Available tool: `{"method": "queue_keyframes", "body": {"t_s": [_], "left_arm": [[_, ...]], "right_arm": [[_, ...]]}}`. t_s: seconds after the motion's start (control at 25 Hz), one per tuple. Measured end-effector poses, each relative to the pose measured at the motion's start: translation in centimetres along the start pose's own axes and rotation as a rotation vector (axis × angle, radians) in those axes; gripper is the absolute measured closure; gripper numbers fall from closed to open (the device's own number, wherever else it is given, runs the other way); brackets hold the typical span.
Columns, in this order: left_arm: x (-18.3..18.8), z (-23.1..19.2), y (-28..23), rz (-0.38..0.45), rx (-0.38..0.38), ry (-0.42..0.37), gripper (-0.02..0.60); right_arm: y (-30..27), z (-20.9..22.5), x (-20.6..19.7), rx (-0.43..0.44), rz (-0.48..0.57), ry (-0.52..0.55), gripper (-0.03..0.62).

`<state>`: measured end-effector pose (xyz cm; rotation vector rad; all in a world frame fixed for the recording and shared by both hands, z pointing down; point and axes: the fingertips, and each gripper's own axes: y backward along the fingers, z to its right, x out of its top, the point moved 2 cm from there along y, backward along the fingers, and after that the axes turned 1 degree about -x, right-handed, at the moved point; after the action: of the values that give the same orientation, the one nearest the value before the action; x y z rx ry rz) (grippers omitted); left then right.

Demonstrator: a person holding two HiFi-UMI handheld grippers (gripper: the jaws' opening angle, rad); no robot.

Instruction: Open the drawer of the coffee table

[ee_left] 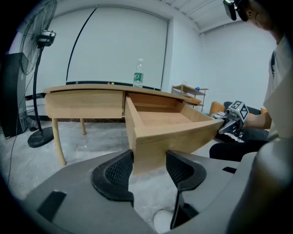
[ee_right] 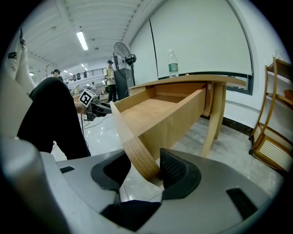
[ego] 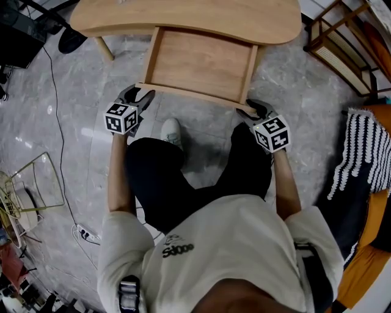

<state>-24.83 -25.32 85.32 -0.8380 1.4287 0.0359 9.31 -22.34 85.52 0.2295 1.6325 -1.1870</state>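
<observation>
The light-wood coffee table (ego: pixel 183 18) has its drawer (ego: pixel 198 64) pulled far out toward me, and the drawer is empty. My left gripper (ego: pixel 139 95) is at the left end of the drawer's front panel (ee_left: pixel 174 132). That corner stands between its open jaws (ee_left: pixel 149 167), and neither pad presses on it. My right gripper (ego: pixel 250 109) is at the panel's right end. In the right gripper view the curved front panel (ee_right: pixel 132 141) runs between the jaws (ee_right: pixel 144 171). It lies against the right pad (ee_right: pixel 173 168) with a gap on the other side.
A water bottle (ee_left: pixel 138 74) stands on the tabletop. A fan base (ego: pixel 72 40) and cable lie at the far left, and a wire rack (ego: pixel 36 183) is on the floor at left. A wooden shelf (ego: pixel 342 49) and a striped cloth (ego: pixel 360 153) are at right. My legs and one shoe (ego: pixel 172 131) are under the drawer's front.
</observation>
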Motion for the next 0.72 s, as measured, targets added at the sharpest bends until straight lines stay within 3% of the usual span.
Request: {"method": "queue_keyframes", "body": {"t_s": [0.4,0.56,0.72], "left_arm": [[-0.7,-0.2,-0.4,0.004,-0.005,0.005,0.347],[-1.1,-0.3,-0.1,0.002,-0.001,0.046,0.347],[-2.5,-0.6,1.0,-0.038,0.02,0.047,0.347]], "right_arm": [[-0.6,0.1,-0.5,0.019,-0.007,0.004,0.398],[-0.4,0.1,-0.6,0.043,0.002,0.001,0.398],[0.6,0.8,-1.2,0.051,-0.011,0.022,0.396]]}}
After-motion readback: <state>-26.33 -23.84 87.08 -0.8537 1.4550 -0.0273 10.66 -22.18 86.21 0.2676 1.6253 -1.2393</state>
